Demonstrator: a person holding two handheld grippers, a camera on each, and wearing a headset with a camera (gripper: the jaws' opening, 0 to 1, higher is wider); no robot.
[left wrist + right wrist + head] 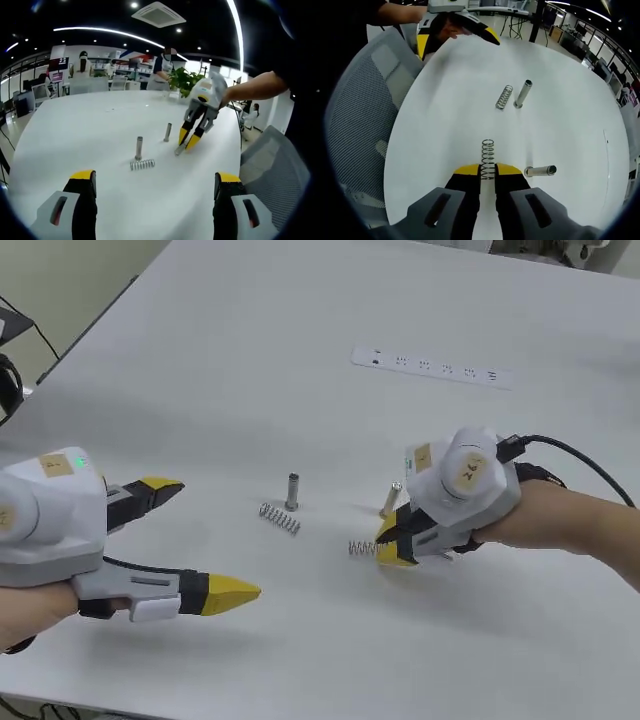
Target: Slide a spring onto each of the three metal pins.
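Your right tongs (487,172) pinch the thin coiled steel spring (487,150) by one end, likely to thread it onto the grey metal pin (540,171) at three o'clock, while your left tongs (155,176) hover spread.

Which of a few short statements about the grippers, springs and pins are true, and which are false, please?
1. The right gripper is shut on one end of a spring. True.
2. The left gripper holds a pin. False: its jaws stand wide open, holding nothing.
3. A second spring lies on the table beside an upright pin. True.
4. That pin already wears a spring. False: it is bare.
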